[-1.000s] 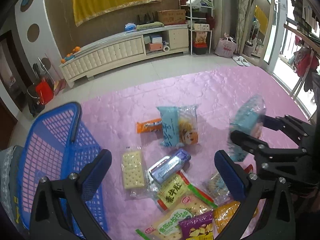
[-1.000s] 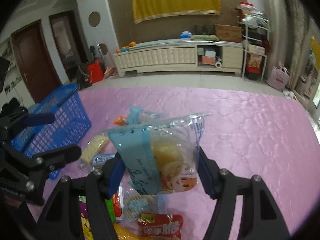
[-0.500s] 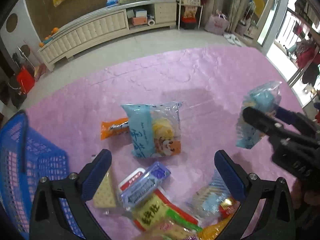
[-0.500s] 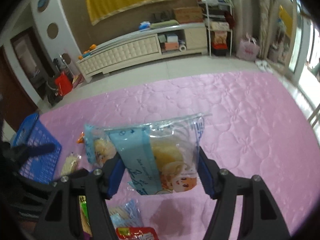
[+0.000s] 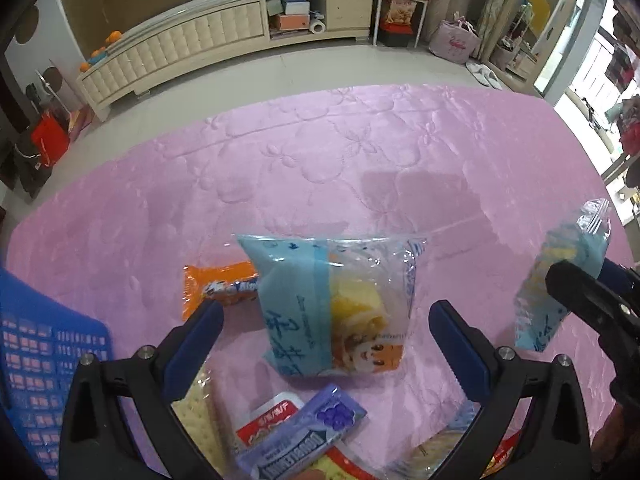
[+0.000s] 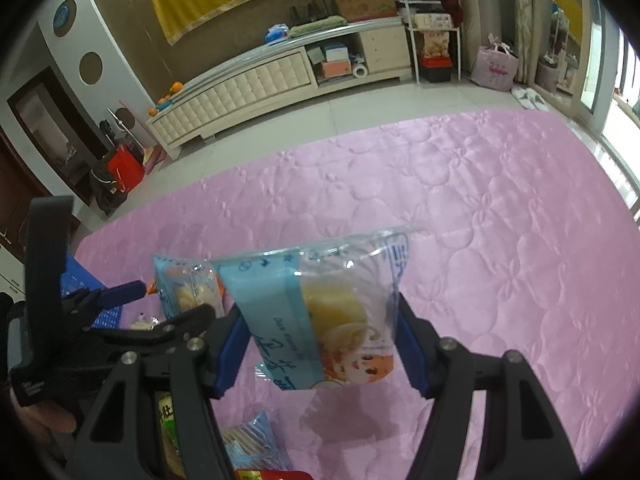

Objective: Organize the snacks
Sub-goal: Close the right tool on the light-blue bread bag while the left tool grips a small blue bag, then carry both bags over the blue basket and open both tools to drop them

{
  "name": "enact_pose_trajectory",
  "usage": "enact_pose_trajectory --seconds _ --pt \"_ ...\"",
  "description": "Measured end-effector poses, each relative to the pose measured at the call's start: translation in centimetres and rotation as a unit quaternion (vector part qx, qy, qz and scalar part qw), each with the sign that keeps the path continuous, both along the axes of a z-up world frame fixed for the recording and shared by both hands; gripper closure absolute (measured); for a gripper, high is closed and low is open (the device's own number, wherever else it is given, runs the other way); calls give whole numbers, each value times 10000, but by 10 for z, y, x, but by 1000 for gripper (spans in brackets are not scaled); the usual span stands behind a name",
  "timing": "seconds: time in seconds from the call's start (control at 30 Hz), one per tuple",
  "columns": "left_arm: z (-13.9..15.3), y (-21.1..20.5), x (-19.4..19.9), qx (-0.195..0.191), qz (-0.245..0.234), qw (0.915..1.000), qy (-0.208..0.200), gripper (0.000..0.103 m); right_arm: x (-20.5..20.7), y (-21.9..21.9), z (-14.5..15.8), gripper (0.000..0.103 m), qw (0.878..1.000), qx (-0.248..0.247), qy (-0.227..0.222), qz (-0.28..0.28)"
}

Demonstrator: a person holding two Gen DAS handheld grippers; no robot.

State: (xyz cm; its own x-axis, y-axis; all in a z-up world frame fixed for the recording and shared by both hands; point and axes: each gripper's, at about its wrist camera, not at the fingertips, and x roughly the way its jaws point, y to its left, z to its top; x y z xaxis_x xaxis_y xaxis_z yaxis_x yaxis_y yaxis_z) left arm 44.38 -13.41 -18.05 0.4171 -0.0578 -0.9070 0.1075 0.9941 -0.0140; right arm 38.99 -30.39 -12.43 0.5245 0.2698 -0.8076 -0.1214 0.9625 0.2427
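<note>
My right gripper (image 6: 320, 344) is shut on a blue and clear cake packet (image 6: 320, 312) and holds it above the pink quilt; the same packet shows at the right of the left wrist view (image 5: 560, 280). My left gripper (image 5: 326, 332) is open, its jaws either side of a second blue cake packet (image 5: 336, 304) lying on the quilt. That packet also shows in the right wrist view (image 6: 188, 292). An orange bar (image 5: 218, 284) lies just left of it. A purple gum packet (image 5: 304, 436) and a cracker packet (image 5: 196, 412) lie near the camera.
A blue plastic basket (image 5: 36, 360) stands at the left edge of the pink quilt (image 5: 320, 152). More snack packets (image 6: 248, 444) lie low in the right wrist view. A cream cabinet (image 5: 208, 36) stands on the floor beyond.
My left gripper has moved forward and down to the lying cake packet, which now sits between its jaws. The basket has slid to the left edge. My right gripper still holds its packet.
</note>
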Motion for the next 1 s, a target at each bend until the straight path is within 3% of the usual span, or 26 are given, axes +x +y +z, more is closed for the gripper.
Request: enact_pose_trajectory --seconds 0.03,0.1,0.13,0.17,0.43,1.0 --pt "-2 -1 1 7 -38 10000 20 2 1 0 -3 32 10000 3 45 3" --pt "-5 -2 2 35 -56 10000 38 19 0 2 -8 32 9998 -70 166 28" --pt "-6 0 3 -9 -21 10000 70 33 1 3 -10 32 9997 -128 208 53" --pt "-7 3 5 -136 11 9999 88 38 0 5 -11 32 9995 -186 235 95" --pt "8 3 -21 -246 -141 9996 82 39 -15 18 1 32 9987 -366 231 269" --pt "133 76 -132 -730 -63 9929 -939 39 -84 80 101 32 9941 -865 -291 583"
